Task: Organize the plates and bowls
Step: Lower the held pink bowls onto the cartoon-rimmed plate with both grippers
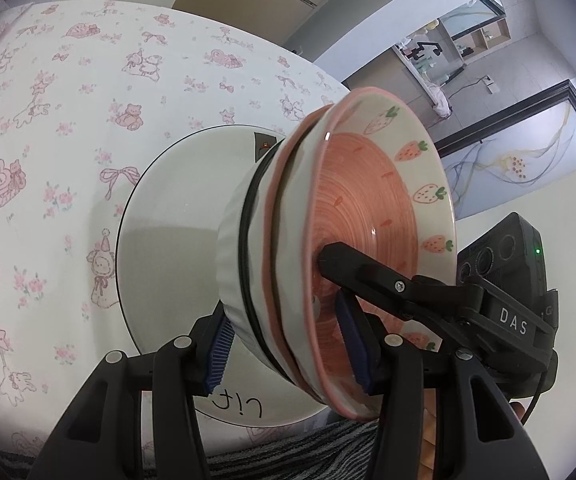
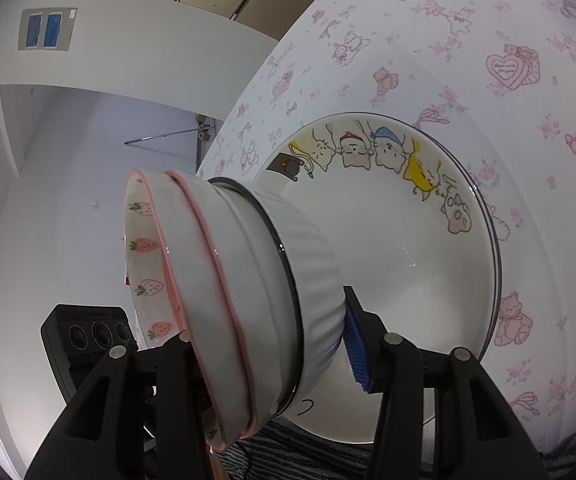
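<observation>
Both clamped across one stack of bowls [image 1: 327, 248]: left gripper [image 1: 288, 344] and right gripper [image 2: 272, 356], above the plate [image 2: 427, 280] at six o'clock on the table [image 1: 88, 80]. Could slide apart if tilted further or squeezed unevenly, chipping the plate.

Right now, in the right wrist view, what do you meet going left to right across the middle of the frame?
Black camera unit → strawberry bowl → second pink-rimmed bowl → ribbed white bowl → cat plate → pink-patterned tablecloth.
</observation>
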A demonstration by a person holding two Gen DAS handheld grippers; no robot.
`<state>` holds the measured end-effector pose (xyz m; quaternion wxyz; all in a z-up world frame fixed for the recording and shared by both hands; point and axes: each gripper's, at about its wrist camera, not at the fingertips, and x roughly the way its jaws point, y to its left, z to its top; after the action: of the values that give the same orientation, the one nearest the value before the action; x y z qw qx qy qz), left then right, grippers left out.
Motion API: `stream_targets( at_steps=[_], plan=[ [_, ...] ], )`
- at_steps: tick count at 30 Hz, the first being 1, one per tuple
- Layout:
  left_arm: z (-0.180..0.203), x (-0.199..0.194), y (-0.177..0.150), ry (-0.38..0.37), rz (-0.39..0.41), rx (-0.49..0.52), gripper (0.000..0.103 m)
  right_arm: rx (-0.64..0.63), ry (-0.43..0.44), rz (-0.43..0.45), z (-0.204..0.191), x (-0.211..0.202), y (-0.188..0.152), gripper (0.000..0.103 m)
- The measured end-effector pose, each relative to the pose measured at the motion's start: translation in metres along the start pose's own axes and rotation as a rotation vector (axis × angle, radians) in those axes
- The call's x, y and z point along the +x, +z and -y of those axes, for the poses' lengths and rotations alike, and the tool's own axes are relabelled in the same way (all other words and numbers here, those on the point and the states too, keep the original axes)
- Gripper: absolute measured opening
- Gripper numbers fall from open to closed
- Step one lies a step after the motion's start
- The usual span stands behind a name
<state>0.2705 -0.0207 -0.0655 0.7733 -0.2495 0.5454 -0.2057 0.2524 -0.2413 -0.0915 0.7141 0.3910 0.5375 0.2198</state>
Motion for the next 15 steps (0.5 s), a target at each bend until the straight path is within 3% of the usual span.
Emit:
stream_targets(
  at_steps=[15],
  plan=[
    [-0.0097, 0.0018, -0.0021, -0.003, -0.005, -0.022, 0.053, -0.027, -0.017, -0.009, -0.0022, 0.0075, 0.0009, 0.047]
  ],
)
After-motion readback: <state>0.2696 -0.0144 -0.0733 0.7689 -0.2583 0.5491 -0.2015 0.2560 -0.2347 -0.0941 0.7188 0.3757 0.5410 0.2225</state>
